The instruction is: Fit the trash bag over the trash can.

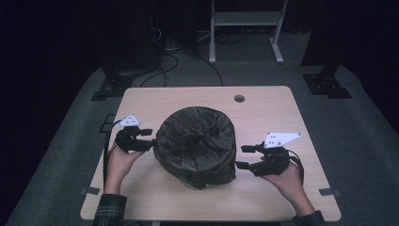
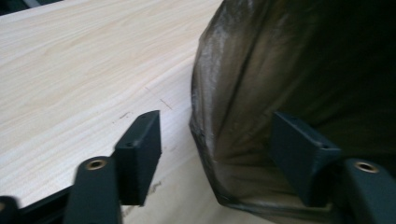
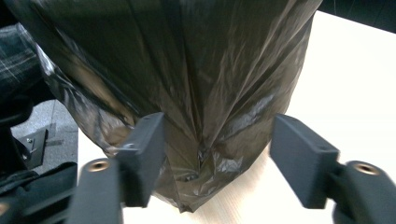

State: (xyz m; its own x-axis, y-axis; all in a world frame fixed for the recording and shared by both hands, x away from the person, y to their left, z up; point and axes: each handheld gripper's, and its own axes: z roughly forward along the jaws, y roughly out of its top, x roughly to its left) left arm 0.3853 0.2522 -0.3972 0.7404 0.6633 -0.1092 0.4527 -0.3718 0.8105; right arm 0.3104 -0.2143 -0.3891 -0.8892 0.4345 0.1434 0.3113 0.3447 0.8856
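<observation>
Both grippers spread wide, holding nothing: left gripper [image 1: 147, 137] and right gripper [image 1: 243, 156] flank the bag [image 1: 197, 143] mid-frame. Thin plastic could tear if pinched hard.

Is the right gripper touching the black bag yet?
Apart. In the high view, pale table shows between the right gripper and the black bag; its jaws are open.

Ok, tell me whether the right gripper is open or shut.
Open. The right gripper holds its jaws wide apart, the black bag between them, unpinched.
</observation>
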